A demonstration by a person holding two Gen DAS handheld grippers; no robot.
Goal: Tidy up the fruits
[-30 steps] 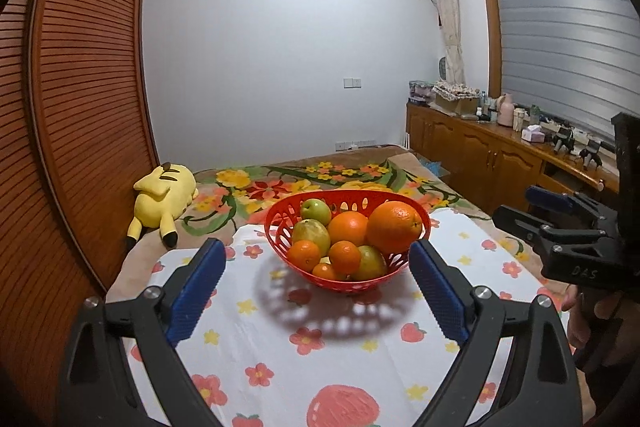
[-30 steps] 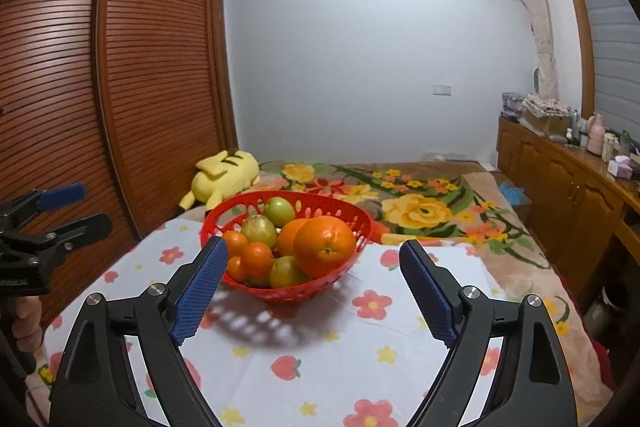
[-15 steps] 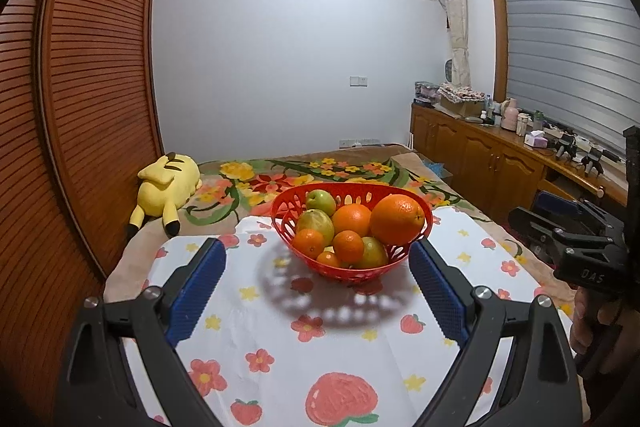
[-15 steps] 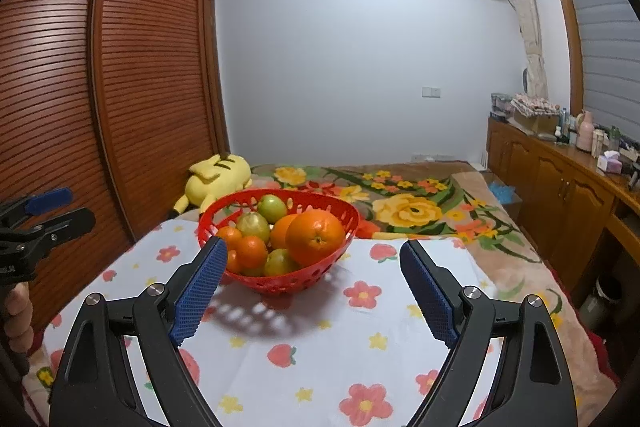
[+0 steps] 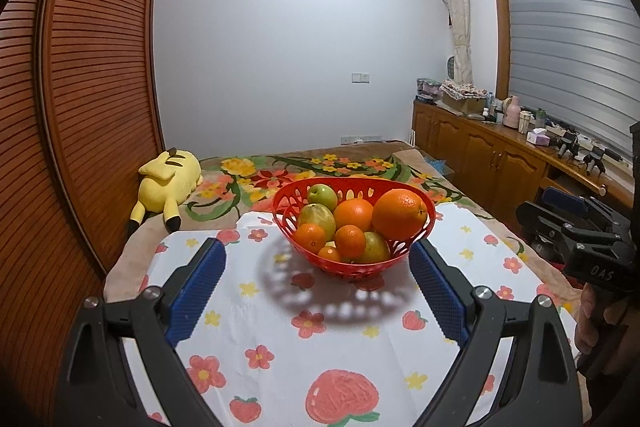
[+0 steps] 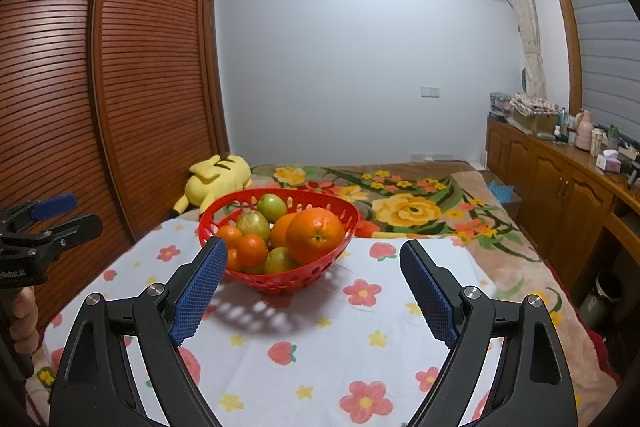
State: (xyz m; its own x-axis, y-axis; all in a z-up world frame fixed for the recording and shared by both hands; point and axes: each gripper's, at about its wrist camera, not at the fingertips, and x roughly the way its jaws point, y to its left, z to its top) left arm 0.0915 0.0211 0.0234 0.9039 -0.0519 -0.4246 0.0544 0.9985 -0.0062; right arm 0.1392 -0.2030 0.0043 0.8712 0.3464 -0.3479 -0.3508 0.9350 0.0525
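A red basket (image 5: 416,231) full of fruit sits on a white cloth (image 5: 280,327) printed with flowers and strawberries, spread over the near end of a bed. In the basket, a large orange (image 5: 399,213) rides high on the right side, touching a second orange (image 5: 353,214) to its left. Two smaller tangerines (image 5: 350,241) lie toward the near rim, with a green apple (image 5: 322,197) at the far side and a paler green fruit (image 5: 317,221) just in front of it. Another greenish fruit (image 5: 375,247) is tucked low under the large orange.

The left hand-held gripper (image 5: 318,273) hangs in the air on the near side of the basket, its blue pads (image 5: 196,291) spread wide apart with nothing between them; the basket shows in the gap but farther off, untouched. The right hand-held gripper (image 6: 314,285) is likewise wide open and empty, with the basket a little to the left of its centre line, beyond its left pad (image 6: 198,291).

Each gripper shows at the edge of the other's view, gripped by a person's hand (image 5: 600,323).

Beyond the cloth lies a floral blanket (image 6: 420,203), and a yellow plush toy (image 5: 168,183) rests at the far left against a slatted wooden wardrobe (image 5: 80,107). Wooden cabinets (image 5: 492,163) run along the right wall.
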